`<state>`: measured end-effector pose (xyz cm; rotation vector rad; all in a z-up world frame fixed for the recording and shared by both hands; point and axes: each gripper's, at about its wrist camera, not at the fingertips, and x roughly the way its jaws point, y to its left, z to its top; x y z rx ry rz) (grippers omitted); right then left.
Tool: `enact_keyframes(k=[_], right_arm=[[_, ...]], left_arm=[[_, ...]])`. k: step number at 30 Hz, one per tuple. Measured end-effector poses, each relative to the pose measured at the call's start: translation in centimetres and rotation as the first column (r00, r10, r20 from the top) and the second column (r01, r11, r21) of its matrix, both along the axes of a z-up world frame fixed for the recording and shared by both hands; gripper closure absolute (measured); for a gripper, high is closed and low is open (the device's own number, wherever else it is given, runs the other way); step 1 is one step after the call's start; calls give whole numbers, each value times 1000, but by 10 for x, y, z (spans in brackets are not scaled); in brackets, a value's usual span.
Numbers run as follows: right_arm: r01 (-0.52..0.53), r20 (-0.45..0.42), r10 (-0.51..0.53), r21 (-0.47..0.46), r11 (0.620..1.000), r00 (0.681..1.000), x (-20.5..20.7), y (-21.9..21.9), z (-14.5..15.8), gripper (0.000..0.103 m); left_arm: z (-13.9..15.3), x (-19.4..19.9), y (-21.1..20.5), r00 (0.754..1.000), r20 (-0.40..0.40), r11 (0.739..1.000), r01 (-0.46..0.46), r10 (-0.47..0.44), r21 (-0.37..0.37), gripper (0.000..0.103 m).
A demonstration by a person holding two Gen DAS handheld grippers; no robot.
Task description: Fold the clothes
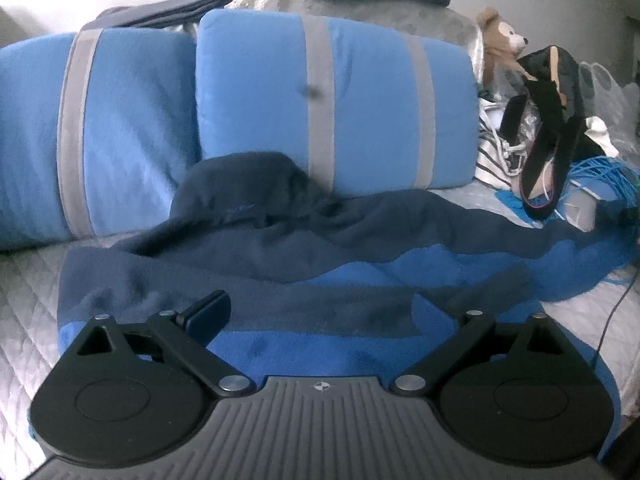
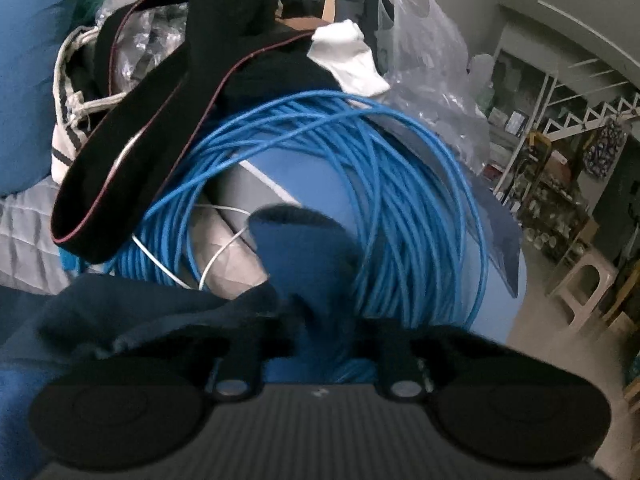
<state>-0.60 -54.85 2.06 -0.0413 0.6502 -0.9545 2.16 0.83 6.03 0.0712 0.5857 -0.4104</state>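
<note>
left gripper [image 1: 320, 308] angled downward, jaws spread wide, nothing held | right gripper [image 2: 316, 320] tilted downward, jaws pinched on navy-and-blue fleece garment [image 1: 304, 248] | garment was spread on white quilted bed [image 1: 28, 292] before blue pillows [image 1: 332, 100]

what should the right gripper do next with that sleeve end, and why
Probably lift and carry it back over the navy garment. The right gripper looks shut on the sleeve end, which sits by the blue cable coil; the left gripper is open over the body.
</note>
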Motion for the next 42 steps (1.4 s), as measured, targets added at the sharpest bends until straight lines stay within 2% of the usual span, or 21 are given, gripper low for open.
enact_keyframes(k=[4, 7, 12, 16, 23, 29, 33, 37, 42], right_arm=[[-107, 32, 110, -98, 989, 993, 0, 35, 16, 95], [-245, 33, 255, -185, 952, 966, 4, 78, 27, 95], [-452, -1, 472, -293, 843, 881, 12, 153, 43, 96], [-551, -1, 579, -308, 776, 816, 17, 203, 59, 96], [-633, -8, 657, -277, 723, 753, 22, 259, 69, 96], [-666, 8, 690, -251, 702, 724, 20, 282, 86, 96], [-701, 14, 730, -266, 662, 683, 10, 300, 93, 96], [-742, 41, 775, -260, 617, 630, 2, 318, 93, 96], [-816, 8, 852, -280, 505, 524, 6, 346, 76, 96]], left_arm=[[2, 4, 2, 1000, -11, 999, -9, 8, -42, 3], [5, 7, 2, 1000, -13, 997, -6, 5, -76, 3], [7, 16, 8, 999, -24, 988, -42, 39, -148, 3], [9, 23, 17, 997, -39, 980, -75, 69, -186, 3], [14, 19, 27, 996, -10, 989, -90, 89, -121, 3], [23, 12, 36, 996, -4, 985, -87, 87, -147, 3], [28, 10, 41, 995, 2, 980, -93, 95, -175, 3], [28, 12, 46, 994, -21, 966, -109, 107, -236, 3], [19, 17, 41, 994, -65, 964, -102, 88, -244, 4]])
